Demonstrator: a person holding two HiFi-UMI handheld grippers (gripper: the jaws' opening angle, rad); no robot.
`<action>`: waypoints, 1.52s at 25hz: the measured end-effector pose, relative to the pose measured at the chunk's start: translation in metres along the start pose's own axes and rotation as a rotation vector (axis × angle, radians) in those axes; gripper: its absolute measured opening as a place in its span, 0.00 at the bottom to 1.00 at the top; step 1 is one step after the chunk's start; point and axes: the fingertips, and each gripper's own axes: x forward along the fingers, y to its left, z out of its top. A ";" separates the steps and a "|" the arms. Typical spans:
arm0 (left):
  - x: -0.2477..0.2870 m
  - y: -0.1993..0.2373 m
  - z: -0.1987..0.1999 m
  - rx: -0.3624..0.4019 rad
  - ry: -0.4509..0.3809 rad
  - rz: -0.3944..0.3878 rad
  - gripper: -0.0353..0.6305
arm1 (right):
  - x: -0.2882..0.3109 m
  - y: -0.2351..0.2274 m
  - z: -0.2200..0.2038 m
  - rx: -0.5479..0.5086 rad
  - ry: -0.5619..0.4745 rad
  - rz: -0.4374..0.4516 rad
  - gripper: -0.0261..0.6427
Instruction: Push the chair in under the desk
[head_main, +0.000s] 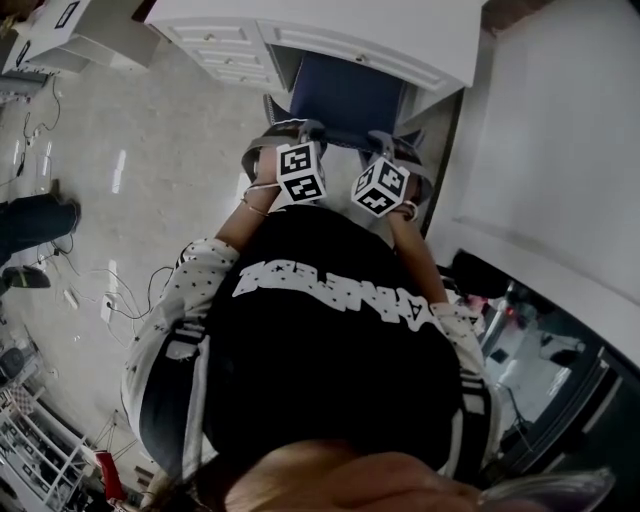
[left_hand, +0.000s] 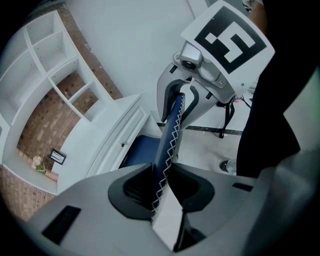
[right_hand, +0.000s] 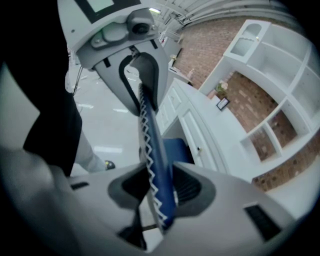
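Observation:
The chair has a blue seat (head_main: 342, 88) that lies partly under the white desk (head_main: 330, 25). Its back's top edge (left_hand: 169, 140) is blue with white zigzag stitching and runs between both pairs of jaws. My left gripper (left_hand: 161, 186) is shut on that edge, and its marker cube (head_main: 301, 171) shows in the head view. My right gripper (right_hand: 160, 189) clamps the same edge (right_hand: 151, 145) further along. Each gripper view shows the other gripper (left_hand: 200, 85) (right_hand: 134, 70) pinching the chair back.
Desk drawers (head_main: 222, 55) stand left of the chair opening. White wall shelves (left_hand: 60, 80) over brick rise behind the desk. A white wall (head_main: 560, 150) is at the right. Cables (head_main: 120, 300) trail on the pale floor at left, and dark equipment (head_main: 540, 350) sits at lower right.

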 end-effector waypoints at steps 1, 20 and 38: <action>0.001 0.001 0.000 0.001 0.000 0.001 0.25 | 0.001 -0.001 0.001 0.000 0.000 0.000 0.25; 0.008 0.027 -0.007 0.025 -0.017 -0.004 0.25 | 0.016 -0.019 0.012 0.015 0.025 -0.019 0.25; 0.017 0.056 -0.008 0.074 -0.050 -0.019 0.24 | 0.031 -0.041 0.022 0.037 0.042 -0.036 0.25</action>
